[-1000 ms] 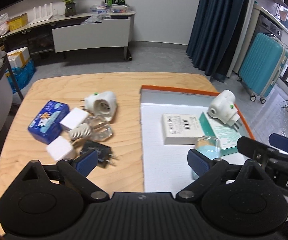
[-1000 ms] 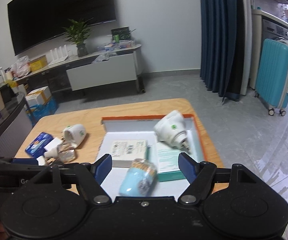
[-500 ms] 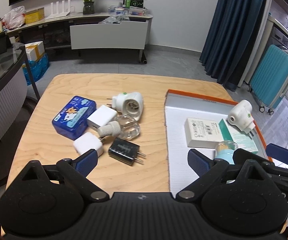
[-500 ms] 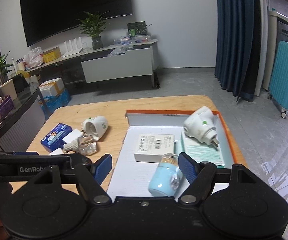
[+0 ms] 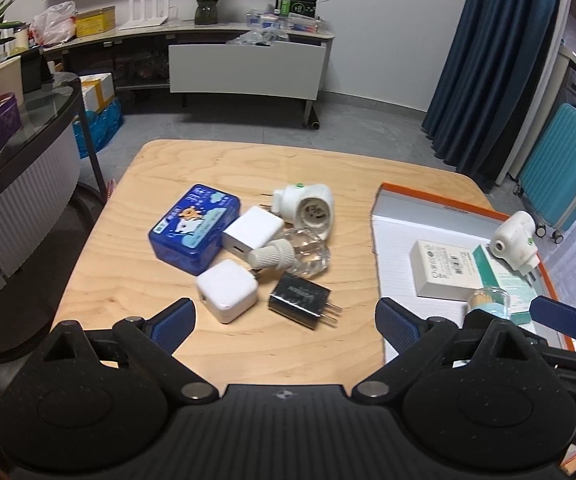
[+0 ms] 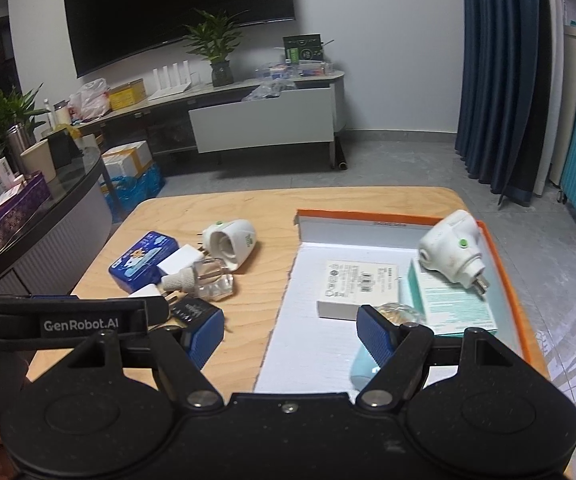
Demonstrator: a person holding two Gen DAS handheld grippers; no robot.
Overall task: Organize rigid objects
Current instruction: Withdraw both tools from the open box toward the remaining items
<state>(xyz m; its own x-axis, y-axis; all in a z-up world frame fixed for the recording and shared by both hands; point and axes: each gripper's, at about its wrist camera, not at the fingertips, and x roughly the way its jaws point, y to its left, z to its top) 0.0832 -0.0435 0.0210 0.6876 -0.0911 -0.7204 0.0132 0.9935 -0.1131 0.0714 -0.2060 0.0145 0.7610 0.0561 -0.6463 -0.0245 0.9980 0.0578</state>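
Note:
In the left wrist view a pile lies on the wooden table (image 5: 208, 168): a blue tin (image 5: 194, 232), two white chargers (image 5: 252, 232) (image 5: 228, 290), a black charger (image 5: 301, 300), a clear bottle (image 5: 291, 256) and a white plug-in device (image 5: 307, 208). My left gripper (image 5: 286, 324) hangs open just in front of them, nothing between its fingers. At the right, an orange-rimmed tray (image 5: 427, 200) holds a white box (image 5: 443, 268), a teal box (image 5: 503, 280), another plug-in device (image 5: 515, 240) and a light-blue bottle (image 5: 487, 300). My right gripper (image 6: 289, 332) is open over the tray's near left edge (image 6: 284, 300).
A glass-topped counter (image 5: 16, 140) stands close to the table's left side. Behind the table are a low TV cabinet (image 5: 248, 64), dark blue curtains (image 5: 487, 80) and a teal suitcase (image 5: 559, 176) at the right. The left gripper's body (image 6: 68, 320) crosses the right wrist view.
Both grippers have moved left: the pile now sits centred before the left gripper, and the tray has slid to the right in both views. Both stayed open.

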